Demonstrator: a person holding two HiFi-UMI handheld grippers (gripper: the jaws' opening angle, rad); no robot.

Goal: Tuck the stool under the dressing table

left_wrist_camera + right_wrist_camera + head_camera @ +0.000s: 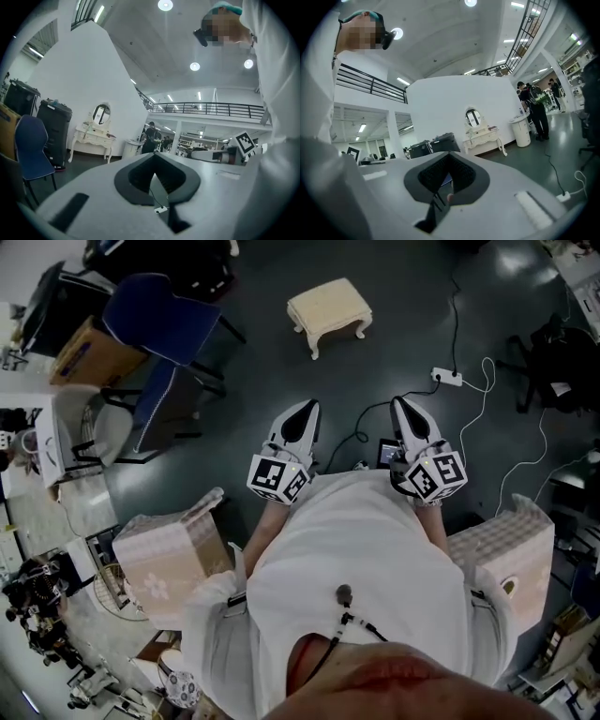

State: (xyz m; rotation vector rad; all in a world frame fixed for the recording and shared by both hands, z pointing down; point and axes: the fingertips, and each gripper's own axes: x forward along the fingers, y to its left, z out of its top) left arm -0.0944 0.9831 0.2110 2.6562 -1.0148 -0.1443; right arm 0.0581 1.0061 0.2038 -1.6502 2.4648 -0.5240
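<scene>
Nothing's done yet: the stool (328,307) sits out on the floor, nowhere near the dressing table (93,136), and left tool (302,418) and right tool (409,418) are both closed, empty.

You can read no words, numbers or brands here; the marker cubes (279,478) carry only black-and-white square patterns.

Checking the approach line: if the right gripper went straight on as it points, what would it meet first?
Nothing close: held level, the shut right gripper probably passes over the stool and aims at black bins far off.
</scene>
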